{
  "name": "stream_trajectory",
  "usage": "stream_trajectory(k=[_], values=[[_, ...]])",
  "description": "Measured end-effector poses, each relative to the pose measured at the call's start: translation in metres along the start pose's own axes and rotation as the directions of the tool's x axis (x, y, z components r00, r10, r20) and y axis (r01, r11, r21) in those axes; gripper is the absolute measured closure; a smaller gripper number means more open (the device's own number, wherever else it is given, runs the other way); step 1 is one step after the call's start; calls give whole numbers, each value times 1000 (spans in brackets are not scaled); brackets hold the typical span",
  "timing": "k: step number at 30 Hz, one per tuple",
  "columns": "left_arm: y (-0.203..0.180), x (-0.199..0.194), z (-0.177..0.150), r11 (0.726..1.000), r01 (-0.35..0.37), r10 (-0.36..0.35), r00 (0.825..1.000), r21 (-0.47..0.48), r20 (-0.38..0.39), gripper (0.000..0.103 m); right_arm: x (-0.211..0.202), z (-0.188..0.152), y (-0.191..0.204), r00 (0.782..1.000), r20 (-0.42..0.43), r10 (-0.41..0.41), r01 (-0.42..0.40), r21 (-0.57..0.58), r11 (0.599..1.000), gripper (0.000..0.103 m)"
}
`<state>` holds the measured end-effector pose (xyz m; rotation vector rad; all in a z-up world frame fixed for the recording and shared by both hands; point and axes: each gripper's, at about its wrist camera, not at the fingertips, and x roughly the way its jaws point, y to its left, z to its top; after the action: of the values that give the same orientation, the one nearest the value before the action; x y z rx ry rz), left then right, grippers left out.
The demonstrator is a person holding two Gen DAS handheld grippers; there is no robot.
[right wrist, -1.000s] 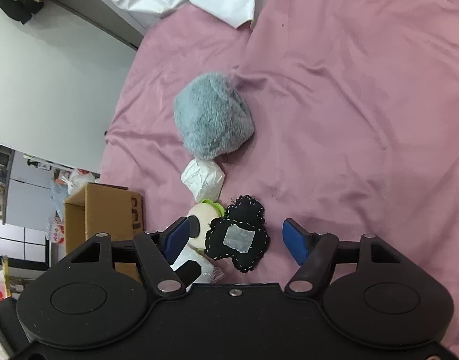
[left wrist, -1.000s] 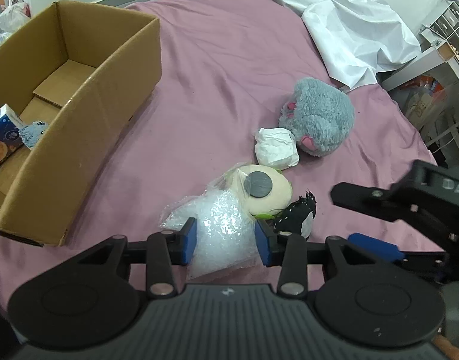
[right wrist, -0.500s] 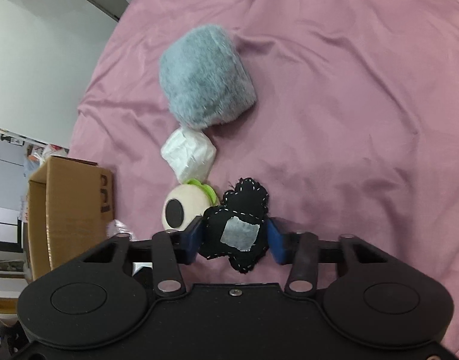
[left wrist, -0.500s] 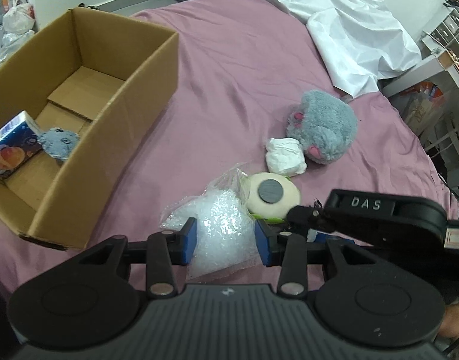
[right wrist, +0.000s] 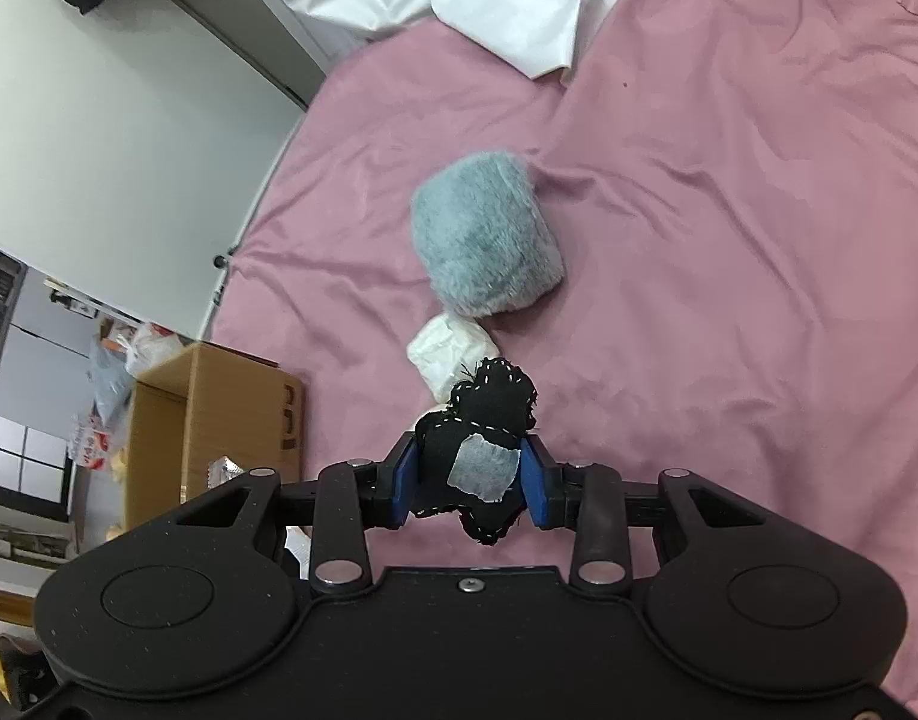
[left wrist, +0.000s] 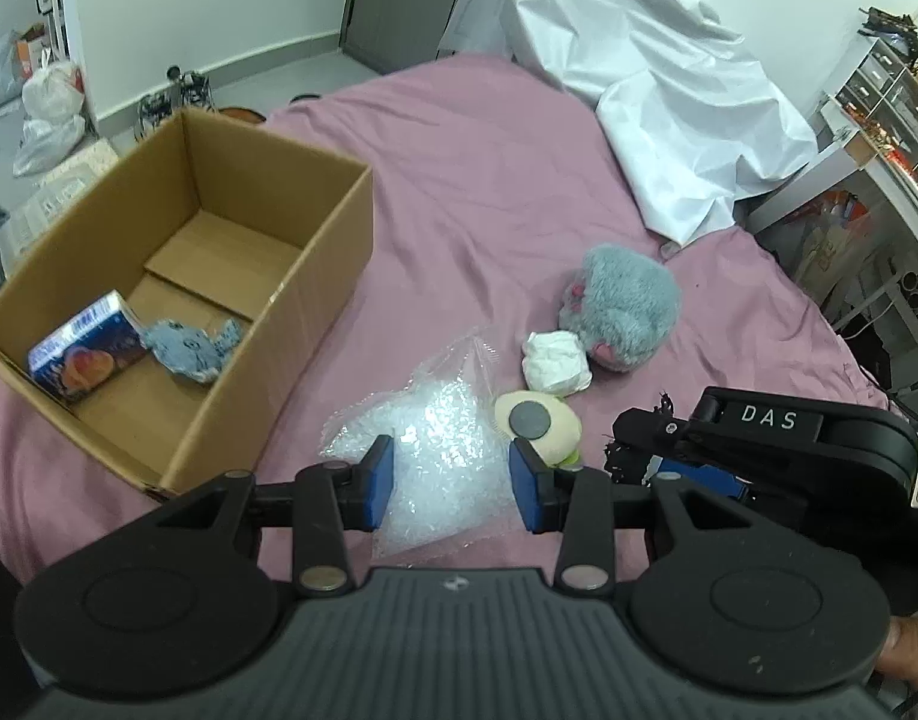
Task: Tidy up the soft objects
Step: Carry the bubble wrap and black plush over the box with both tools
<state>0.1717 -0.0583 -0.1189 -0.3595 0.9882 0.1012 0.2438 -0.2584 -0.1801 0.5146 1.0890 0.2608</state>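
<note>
- Where the right gripper (right wrist: 468,483) meets its load, both blue pads (right wrist: 534,483) press the sides of a black felt patch (right wrist: 474,441) with white stitching and a grey square, lifted clear of the pink bed (right wrist: 729,240).
- Just ahead of that gripper lies a white wad (right wrist: 450,354); beyond it, touching, a grey plush toy (right wrist: 486,237).
- Ahead and to its left stands a cardboard box (right wrist: 213,414).
- Left gripper (left wrist: 453,483): open, holding nothing, pads apart above a clear plastic bag (left wrist: 429,438) on the bed.
- Just ahead and right of the left gripper lies a cream round toy (left wrist: 537,423) with a grey disc.
- Far left of it, the box holds a blue tissue pack (left wrist: 87,348) and a small blue plush (left wrist: 189,345), touching each other.
- Beyond everything, at the bed's far end, lies a white sheet (left wrist: 657,90).
</note>
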Motion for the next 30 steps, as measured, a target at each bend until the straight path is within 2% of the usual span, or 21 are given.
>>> stream_trajectory(k=[13, 30], values=[[-2, -37, 10, 1000, -25, 24, 996, 17, 87, 63, -26, -2, 19, 991, 84, 103, -100, -39, 994, 68], [24, -69, 36, 999, -46, 49, 984, -18, 173, 63, -42, -8, 48, 960, 168, 226, -210, -106, 972, 67]])
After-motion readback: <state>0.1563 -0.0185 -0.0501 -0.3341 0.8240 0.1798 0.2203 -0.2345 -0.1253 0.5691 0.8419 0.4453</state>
